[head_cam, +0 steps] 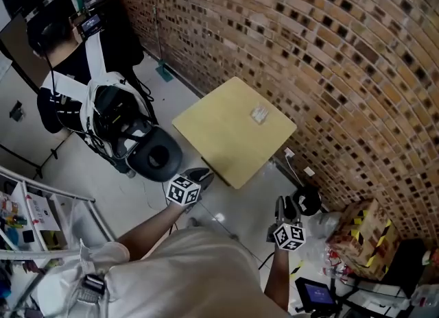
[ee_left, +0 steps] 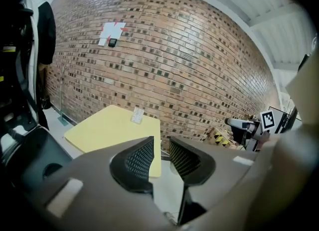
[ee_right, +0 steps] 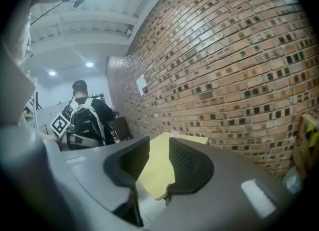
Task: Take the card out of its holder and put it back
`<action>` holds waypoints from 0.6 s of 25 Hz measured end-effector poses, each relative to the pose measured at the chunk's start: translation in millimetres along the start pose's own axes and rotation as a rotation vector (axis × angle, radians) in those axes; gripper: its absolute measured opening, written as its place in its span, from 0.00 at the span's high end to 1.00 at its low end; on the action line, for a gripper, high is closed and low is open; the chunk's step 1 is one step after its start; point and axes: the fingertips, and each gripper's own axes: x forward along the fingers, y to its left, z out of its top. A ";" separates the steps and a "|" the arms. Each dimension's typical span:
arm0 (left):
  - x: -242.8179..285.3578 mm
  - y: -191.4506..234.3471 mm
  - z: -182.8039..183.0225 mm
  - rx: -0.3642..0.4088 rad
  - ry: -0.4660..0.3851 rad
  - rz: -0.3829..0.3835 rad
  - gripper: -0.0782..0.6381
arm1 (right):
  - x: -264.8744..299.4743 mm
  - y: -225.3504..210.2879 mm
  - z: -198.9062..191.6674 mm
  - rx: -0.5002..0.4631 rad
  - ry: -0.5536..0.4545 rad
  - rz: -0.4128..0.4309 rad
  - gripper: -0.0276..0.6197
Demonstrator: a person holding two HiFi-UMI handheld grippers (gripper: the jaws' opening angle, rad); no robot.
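Red-brown brick wall point(head_cam: 329, 56) runs along the far and right side, over a pale grey floor point(head_cam: 171, 90). A square pale-yellow table point(head_cam: 226, 138) stands against the wall. The small clear plastic card holder point(head_cam: 258, 114) sits on the table's far right part, close to the wall, upright in the left gripper view. The pale card looks to be inside it but is too small to tell for sure. The left gripper point(ee_left: 160, 149) is short of the table's near-left corner, above the floor and not touching anything. Its jaws are slightly apart with only table edge and floor showing in the gap. The right gripper point(ee_right: 159, 151) is off the table's near-right edge, well apart from the holder. Its jaws are also apart and hold nothing, with the yellow tabletop visible between them. Both are held by the person's bare forearms point(head_cam: 154, 226). Another person wearing a black-and-white backpack rig point(head_cam: 113, 114) stands far left, with a round black seat point(head_cam: 158, 154) beside them. A cardboard box with yellow-black tape point(head_cam: 363, 226) sits on the floor near right.
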 end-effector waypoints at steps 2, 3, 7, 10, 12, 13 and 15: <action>1.3 4.5 -0.5 -0.003 0.001 -0.012 0.73 | 4.8 4.7 -1.3 -0.016 0.011 -0.012 0.77; 1.9 7.4 -1.1 -0.004 0.002 -0.016 0.73 | 7.1 6.7 -2.7 -0.023 0.016 -0.019 0.77; 5.0 18.7 -2.5 -0.011 0.006 -0.030 0.73 | 15.6 11.5 -8.7 -0.059 0.038 -0.055 0.77; 1.4 24.5 -4.1 -0.010 0.011 -0.040 0.73 | 19.6 17.9 -11.2 -0.069 0.047 -0.074 0.77; -1.5 27.6 -3.0 -0.002 0.009 -0.048 0.73 | 22.5 22.2 -9.3 -0.070 0.039 -0.084 0.77; -2.3 29.0 -2.1 0.003 0.009 -0.053 0.73 | 23.8 23.6 -7.8 -0.067 0.033 -0.089 0.77; -2.9 30.9 -1.7 0.018 0.013 -0.062 0.73 | 26.8 25.2 -7.5 -0.073 0.038 -0.102 0.77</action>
